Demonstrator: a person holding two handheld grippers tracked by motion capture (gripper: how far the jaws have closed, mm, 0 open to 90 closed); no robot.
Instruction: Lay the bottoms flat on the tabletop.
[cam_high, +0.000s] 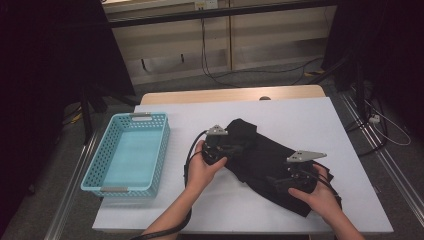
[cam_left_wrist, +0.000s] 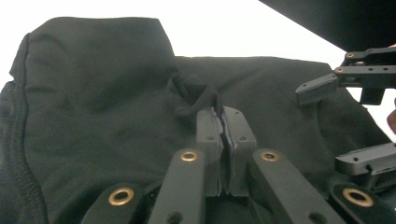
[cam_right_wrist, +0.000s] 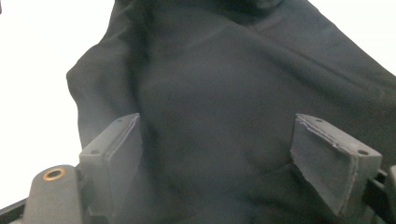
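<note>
Soft, limp black garment on counter: left gripper jaws pinch a small fold, right gripper jaws wide over cloth; best grabbed at edges.

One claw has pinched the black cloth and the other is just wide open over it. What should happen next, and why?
Probably the right gripper should close on the black cloth. Its jaws stand wide apart with fabric lying between them, gripping nothing, while the left gripper is already shut on a small fold. With both ends held, the cloth could be lifted, perhaps toward the blue basket.
</note>
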